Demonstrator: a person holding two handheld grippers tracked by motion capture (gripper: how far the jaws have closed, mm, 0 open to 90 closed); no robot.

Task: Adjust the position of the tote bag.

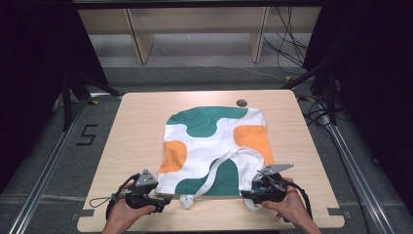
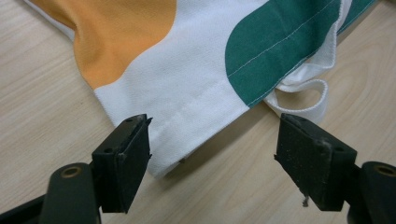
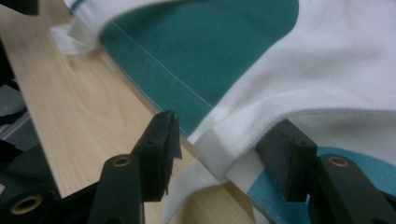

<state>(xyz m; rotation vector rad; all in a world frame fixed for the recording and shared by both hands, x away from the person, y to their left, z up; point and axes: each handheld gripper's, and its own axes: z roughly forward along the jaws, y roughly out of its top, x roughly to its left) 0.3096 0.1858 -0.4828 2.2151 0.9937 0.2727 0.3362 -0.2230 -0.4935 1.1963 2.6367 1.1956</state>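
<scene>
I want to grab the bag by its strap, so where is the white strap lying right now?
In the high view the white strap runs across the tote bag from its right side down to the near edge, ending bunched on the table between the two hand-held grippers.

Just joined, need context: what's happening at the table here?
A person holds a two-jaw gripper in each hand at the near edge of a white cloth tote bag with green and orange patches, lying flat on the light wooden table. The left gripper has its jaws open astride the bag's near left corner, not pinching it. The right gripper has its jaws around the white hem where the white strap attaches; the pads don't visibly press the cloth. Nothing is lifted.
</scene>
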